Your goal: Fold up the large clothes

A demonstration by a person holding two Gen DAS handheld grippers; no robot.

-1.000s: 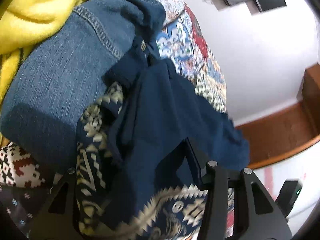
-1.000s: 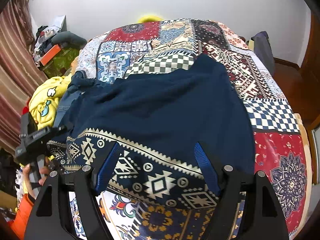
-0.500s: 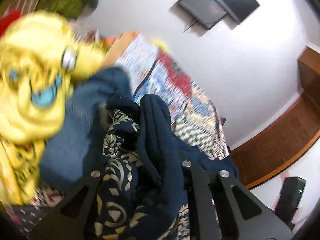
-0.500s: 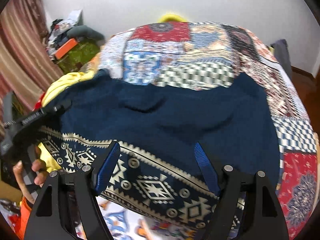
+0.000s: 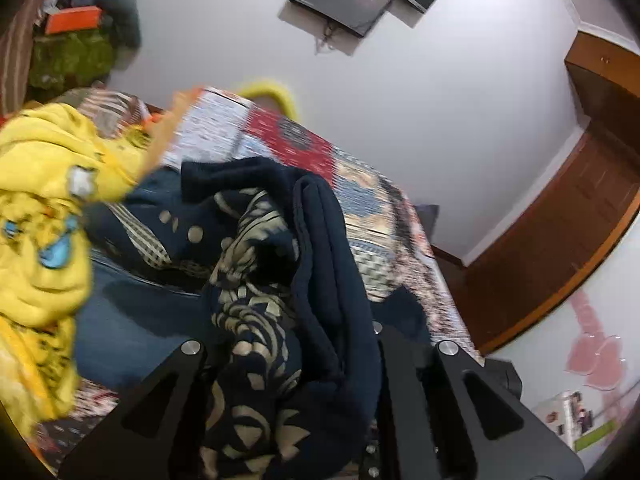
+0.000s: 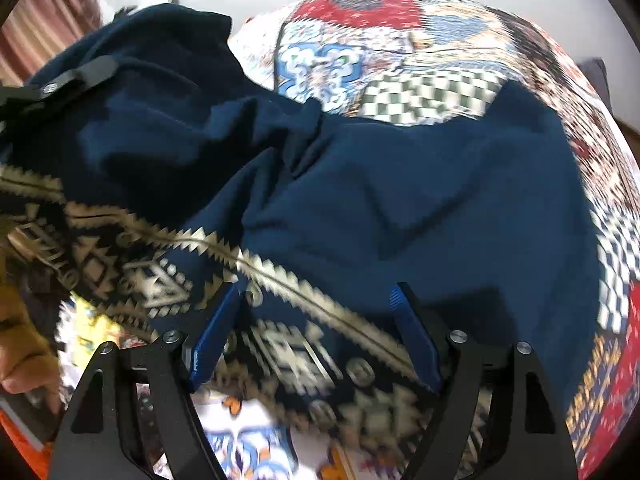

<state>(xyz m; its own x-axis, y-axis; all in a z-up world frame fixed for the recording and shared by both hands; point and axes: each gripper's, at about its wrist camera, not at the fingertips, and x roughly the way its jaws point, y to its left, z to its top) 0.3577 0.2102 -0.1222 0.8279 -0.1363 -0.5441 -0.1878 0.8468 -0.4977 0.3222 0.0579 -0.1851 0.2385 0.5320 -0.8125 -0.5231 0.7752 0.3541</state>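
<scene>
Left claw [image 5: 288, 360] gripped bunched navy sweater [image 6: 400, 184] off the bed [image 6: 420, 92]; right claw [image 6: 316, 320] gaped open over its patterned hem.

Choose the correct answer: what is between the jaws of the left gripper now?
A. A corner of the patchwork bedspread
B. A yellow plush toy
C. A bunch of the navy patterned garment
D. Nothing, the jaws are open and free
C: in the left wrist view, the left gripper has bunched folds of the navy patterned garment filling the space between its jaws, while the yellow plush lies off to the side.
</scene>
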